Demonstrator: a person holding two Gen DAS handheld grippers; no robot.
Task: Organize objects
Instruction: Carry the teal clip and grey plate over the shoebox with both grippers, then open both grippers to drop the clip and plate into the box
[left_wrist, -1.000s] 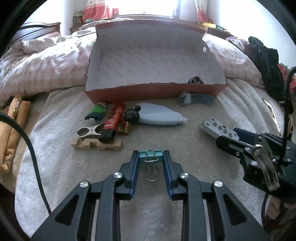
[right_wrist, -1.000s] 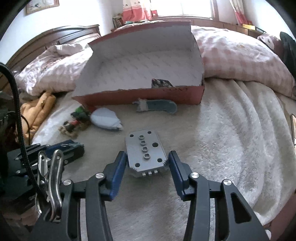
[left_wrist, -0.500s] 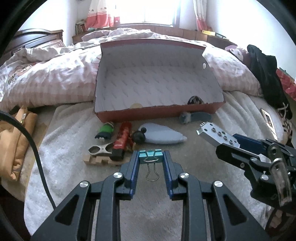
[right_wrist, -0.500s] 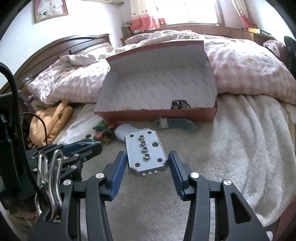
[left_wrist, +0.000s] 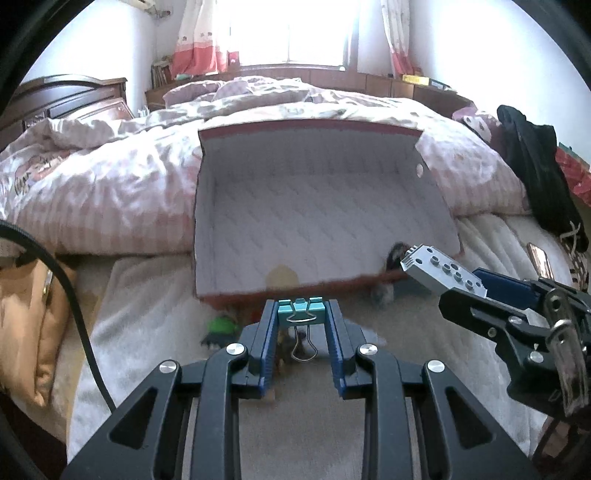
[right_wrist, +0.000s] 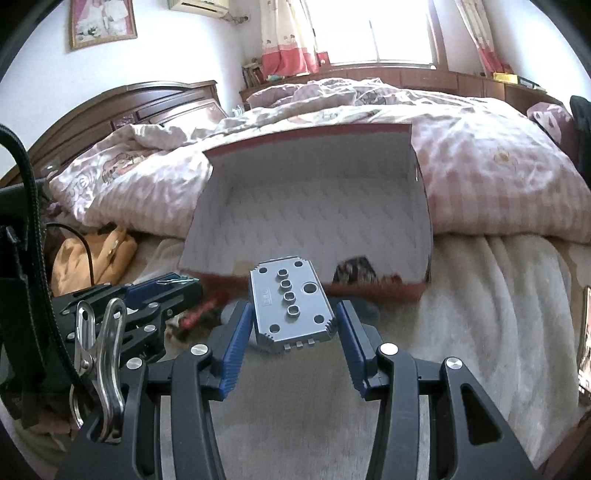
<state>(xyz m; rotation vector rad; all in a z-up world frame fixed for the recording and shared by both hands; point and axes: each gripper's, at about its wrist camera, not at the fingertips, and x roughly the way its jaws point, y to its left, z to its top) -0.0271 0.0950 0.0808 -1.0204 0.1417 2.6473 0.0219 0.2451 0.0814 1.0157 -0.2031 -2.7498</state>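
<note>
Teal binder clip (left_wrist: 301, 311) pinched in our left gripper (left_wrist: 301, 325), grey studded plate (right_wrist: 290, 308) clamped in right gripper (right_wrist: 294, 332); we're carrying both, hovering at shoebox's (left_wrist: 321, 229) near edge. Next, judged: reach over, release inside.

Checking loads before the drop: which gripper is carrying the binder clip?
The left gripper: a teal binder clip is pinched between its fingers. The right gripper holds a flat grey metal plate instead.
</note>
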